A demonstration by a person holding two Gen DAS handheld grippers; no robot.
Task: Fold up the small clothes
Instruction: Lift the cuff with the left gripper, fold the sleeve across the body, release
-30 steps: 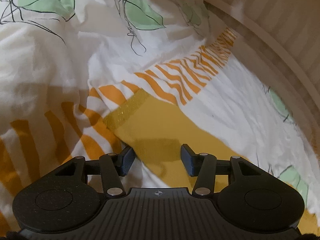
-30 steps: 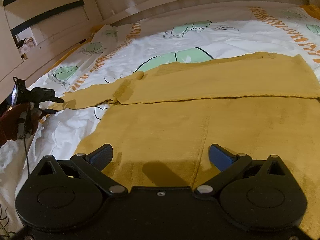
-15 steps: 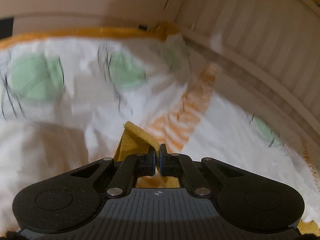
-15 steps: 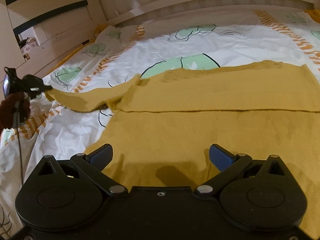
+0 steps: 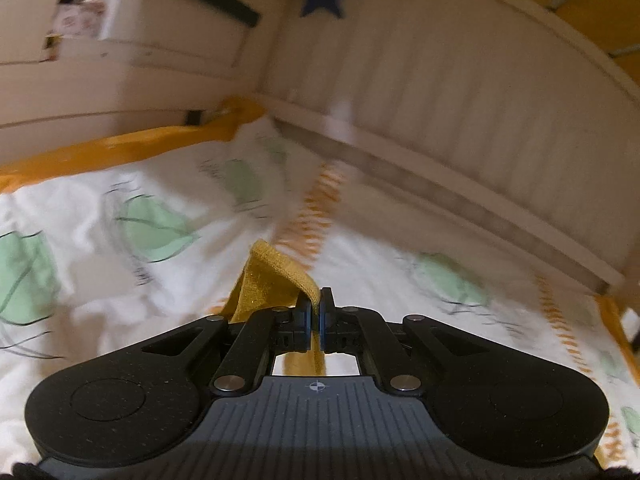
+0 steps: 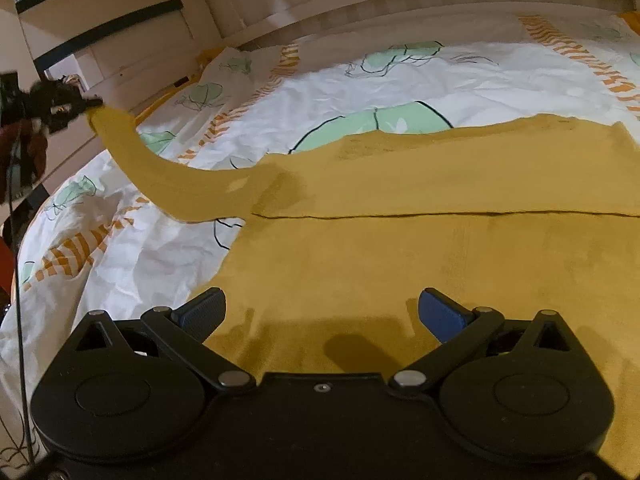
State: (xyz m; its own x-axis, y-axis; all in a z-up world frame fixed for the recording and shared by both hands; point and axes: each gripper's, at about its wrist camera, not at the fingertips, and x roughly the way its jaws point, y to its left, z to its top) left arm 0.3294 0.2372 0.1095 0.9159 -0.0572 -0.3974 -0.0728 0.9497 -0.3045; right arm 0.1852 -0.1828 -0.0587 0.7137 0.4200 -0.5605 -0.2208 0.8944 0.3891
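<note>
The mustard-yellow knit sweater (image 6: 420, 248) lies flat on the leaf-printed white bedsheet (image 6: 400, 80), its sleeve (image 6: 160, 168) raised toward 10 o'clock. The left gripper (image 5: 316, 312) is clamped on the ribbed cuff (image 5: 276, 280). The right gripper (image 6: 320, 314) hovers with jaws apart over the sweater body. The operator should carry the cuff across the body toward 3 o'clock, holding the sleeve taut, then lay it flat.
</note>
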